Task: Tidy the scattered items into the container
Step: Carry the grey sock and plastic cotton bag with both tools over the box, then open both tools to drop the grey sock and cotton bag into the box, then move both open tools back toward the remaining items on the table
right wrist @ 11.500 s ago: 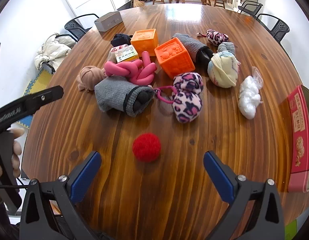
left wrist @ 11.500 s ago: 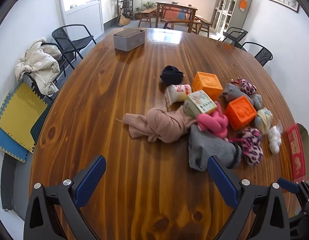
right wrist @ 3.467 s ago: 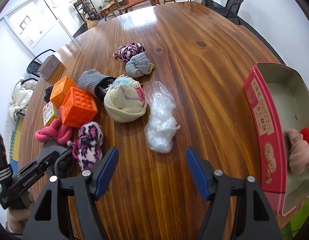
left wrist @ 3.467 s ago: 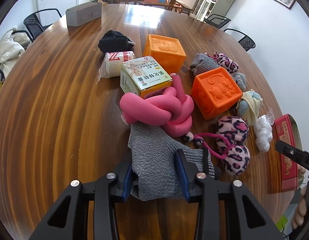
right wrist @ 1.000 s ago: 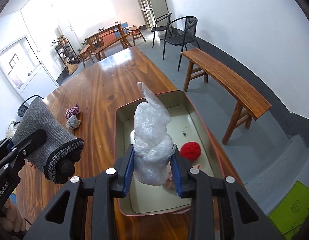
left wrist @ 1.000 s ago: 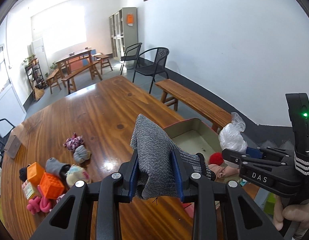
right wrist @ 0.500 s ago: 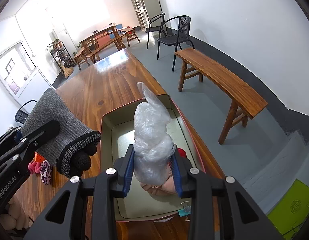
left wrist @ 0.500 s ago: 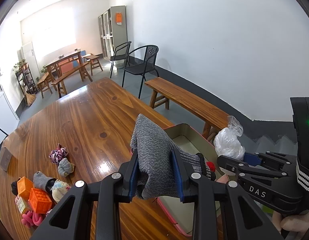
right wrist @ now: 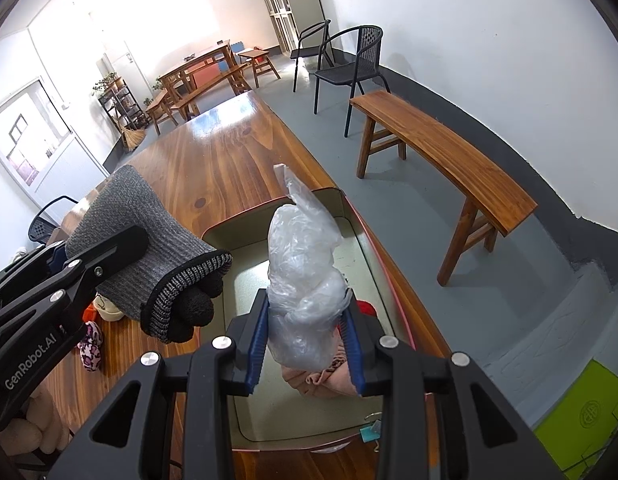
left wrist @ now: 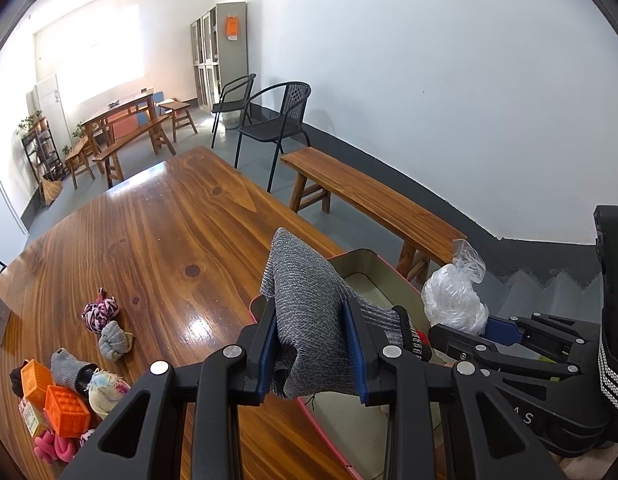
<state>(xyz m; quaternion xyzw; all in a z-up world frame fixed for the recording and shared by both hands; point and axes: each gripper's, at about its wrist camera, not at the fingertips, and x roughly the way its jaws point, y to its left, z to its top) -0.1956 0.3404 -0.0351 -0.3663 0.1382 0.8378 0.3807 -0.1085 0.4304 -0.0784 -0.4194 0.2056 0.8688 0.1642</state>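
Wood table (left wrist: 157,240); "GenRobot.AI" left tongs (left wrist: 313,354) grip grey sock (left wrist: 309,312); right tongs (right wrist: 305,338) grip plastic bag (right wrist: 305,280).

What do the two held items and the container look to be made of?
Grey glove in the left gripper: knitted fabric, matte, ribbed weave with a black cuff. Plastic bag in the right gripper: thin clear film, crinkled and glossy. Container: probably a metal tin, with a smooth pale-green painted inside and a thin rolled red rim.
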